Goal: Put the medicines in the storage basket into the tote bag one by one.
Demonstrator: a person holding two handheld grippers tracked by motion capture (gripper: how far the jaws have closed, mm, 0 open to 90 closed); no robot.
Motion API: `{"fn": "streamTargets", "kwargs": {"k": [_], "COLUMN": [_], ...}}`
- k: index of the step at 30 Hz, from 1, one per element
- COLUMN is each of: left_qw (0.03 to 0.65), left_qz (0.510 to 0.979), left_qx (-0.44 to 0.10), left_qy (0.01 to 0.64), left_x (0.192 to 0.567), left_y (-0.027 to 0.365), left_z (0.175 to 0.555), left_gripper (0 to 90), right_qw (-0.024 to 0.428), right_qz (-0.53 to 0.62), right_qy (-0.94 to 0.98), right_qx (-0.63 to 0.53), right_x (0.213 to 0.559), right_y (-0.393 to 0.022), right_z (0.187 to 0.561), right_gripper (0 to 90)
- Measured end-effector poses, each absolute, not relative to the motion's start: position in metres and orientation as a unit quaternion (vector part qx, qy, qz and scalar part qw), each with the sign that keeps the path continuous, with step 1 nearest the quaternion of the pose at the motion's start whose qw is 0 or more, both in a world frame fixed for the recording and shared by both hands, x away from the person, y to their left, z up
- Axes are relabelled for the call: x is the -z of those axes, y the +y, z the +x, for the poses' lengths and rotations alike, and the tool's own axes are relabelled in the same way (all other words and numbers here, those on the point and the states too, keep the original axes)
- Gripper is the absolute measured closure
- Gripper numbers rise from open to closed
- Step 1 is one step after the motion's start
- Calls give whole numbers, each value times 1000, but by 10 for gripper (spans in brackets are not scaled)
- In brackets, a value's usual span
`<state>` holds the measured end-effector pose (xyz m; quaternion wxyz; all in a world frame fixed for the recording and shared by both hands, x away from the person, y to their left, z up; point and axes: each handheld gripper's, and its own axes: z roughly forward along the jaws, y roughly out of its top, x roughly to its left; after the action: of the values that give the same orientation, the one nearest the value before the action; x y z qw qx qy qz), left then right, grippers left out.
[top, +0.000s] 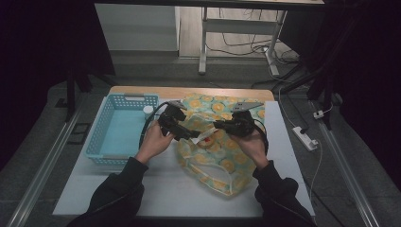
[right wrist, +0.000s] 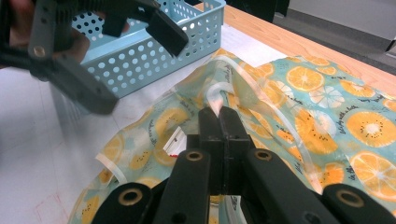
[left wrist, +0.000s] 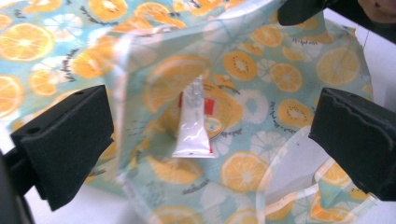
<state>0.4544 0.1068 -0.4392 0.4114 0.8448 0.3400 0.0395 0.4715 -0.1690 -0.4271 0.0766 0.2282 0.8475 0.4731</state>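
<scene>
A translucent bag [top: 222, 158] printed with orange slices lies on the white table top, its mouth held up. Inside it lies a white tube [left wrist: 194, 123] with a red label, also seen through the bag's wall as the tube [right wrist: 173, 140]. My left gripper [top: 188, 134] hovers open over the bag's mouth, and in its own view the gripper [left wrist: 210, 128] has both jaws wide apart with nothing touching them. My right gripper [right wrist: 218, 114] is shut on the bag's clear rim strip and lifts it; from above, that gripper [top: 220, 126] sits at the bag's middle.
A light blue perforated basket [top: 101, 137] stands left of the bag, with a small white bottle [top: 148, 111] in its far right corner. The basket [right wrist: 154, 60] is close behind the left gripper [right wrist: 128, 60]. A wooden strip [top: 142, 91] runs along the table's far edge.
</scene>
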Motion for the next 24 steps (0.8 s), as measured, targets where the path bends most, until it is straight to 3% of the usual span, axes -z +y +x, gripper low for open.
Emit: {"fn": "streamTargets", "kwargs": {"k": [24], "left_qw": [393], "left_qz": [816], "left_qx": [-99], "left_qy": [413], "left_x": [434], "left_y": [198], "left_z": [458], "left_gripper": [1], "right_qw": [74], "right_qz": [229], "right_qy": [849], "right_qx": [-470], "right_x": [429], "right_y": [-168], "right_z": [472], "right_gripper": [900]}}
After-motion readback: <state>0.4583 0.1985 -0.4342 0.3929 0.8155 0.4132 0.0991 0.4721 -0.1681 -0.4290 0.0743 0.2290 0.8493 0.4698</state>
